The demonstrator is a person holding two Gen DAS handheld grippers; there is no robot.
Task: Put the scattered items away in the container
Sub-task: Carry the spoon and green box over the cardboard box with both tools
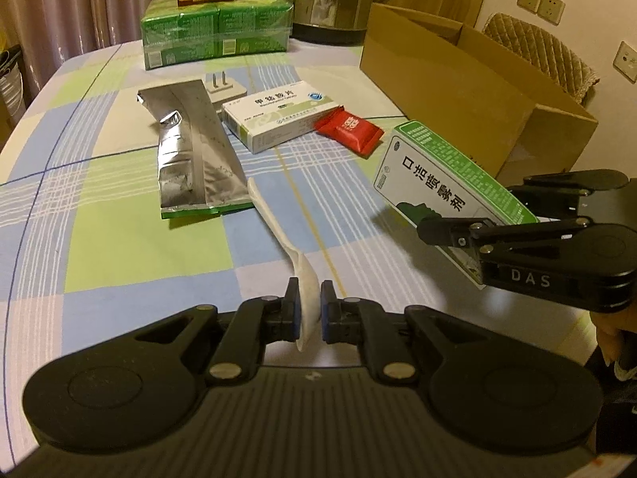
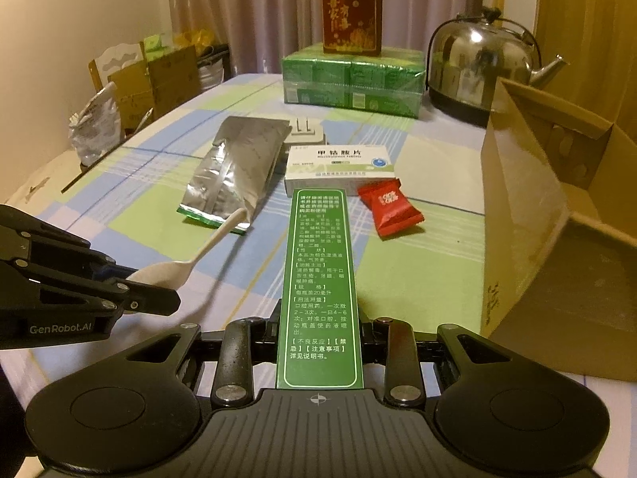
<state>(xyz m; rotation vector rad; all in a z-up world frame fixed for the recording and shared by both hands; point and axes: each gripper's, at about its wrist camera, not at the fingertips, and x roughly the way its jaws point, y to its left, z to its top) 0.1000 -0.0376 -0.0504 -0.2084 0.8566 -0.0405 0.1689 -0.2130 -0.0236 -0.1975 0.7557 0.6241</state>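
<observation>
I count one white plastic spoon (image 1: 308, 298), one green spray box (image 2: 320, 286), one foil pouch (image 1: 195, 151), one white tablet box (image 1: 278, 115), one red candy wrapper (image 1: 350, 129), one white plug adapter (image 1: 219, 87) and one open cardboard box (image 1: 458, 91) on the checked tablecloth (image 1: 119, 239). At the far edge I see one green shrink-wrapped pack (image 2: 352, 79) with one red carton (image 2: 350, 16) on top, and one steel kettle (image 2: 481, 63)

My left gripper (image 1: 308, 310) is pinched tight on the spoon's bowl; the handle runs away from me toward the pouch, raised off the cloth. My right gripper (image 2: 318, 326) is closed narrowly on the spray box, held above the table near the cardboard box, its long axis pointing straight ahead along the fingers toward the tablet box

The left view shows the spray box's white front with large black characters; the right view shows only its green printed side. The right view alone shows bags and cartons against the left wall, and into the cardboard box's opening. The left view alone shows wall sockets (image 1: 541, 2) and a padded chair back (image 1: 545, 55) behind the box
</observation>
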